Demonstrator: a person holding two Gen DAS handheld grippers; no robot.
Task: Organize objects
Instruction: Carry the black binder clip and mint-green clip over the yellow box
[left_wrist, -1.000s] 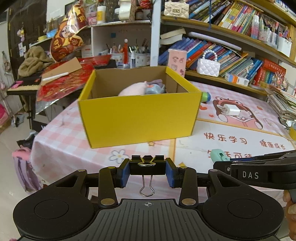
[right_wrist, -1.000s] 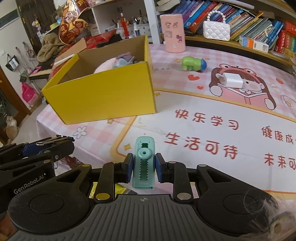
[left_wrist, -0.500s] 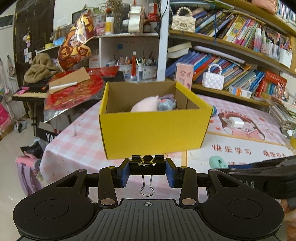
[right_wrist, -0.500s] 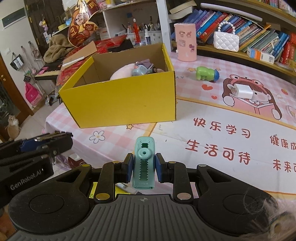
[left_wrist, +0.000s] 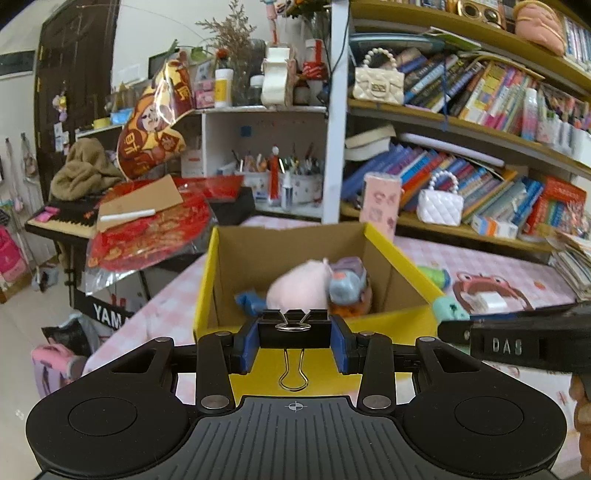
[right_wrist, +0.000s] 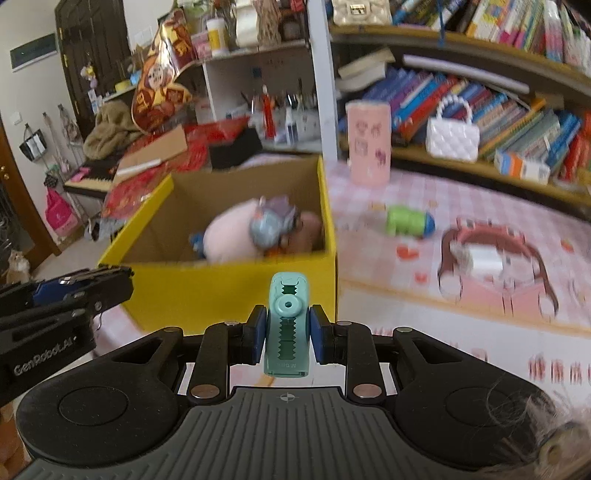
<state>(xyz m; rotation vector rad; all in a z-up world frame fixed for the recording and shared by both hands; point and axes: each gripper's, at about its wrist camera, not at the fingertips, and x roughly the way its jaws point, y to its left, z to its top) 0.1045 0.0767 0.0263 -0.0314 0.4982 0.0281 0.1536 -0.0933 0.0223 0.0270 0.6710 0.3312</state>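
My left gripper (left_wrist: 294, 338) is shut on a black binder clip (left_wrist: 294, 330), held just before the near wall of the open yellow box (left_wrist: 295, 363). The box holds a pink plush (left_wrist: 299, 286) and a grey-blue toy (left_wrist: 347, 284). My right gripper (right_wrist: 287, 338) is shut on a teal correction-tape dispenser (right_wrist: 286, 325), also raised in front of the box (right_wrist: 236, 291) near its right corner. The dispenser's tip shows in the left wrist view (left_wrist: 448, 308).
A green toy (right_wrist: 408, 221), a white charger (right_wrist: 484, 258) and a pink tin (right_wrist: 367, 142) lie on the pink checked tablecloth (right_wrist: 424, 192) right of the box. Bookshelves (left_wrist: 480, 155) stand behind. A keyboard with red papers (left_wrist: 147, 229) is at the left.
Both grippers have risen and moved closer to the box, each still holding its object. I see into the box from higher up now.
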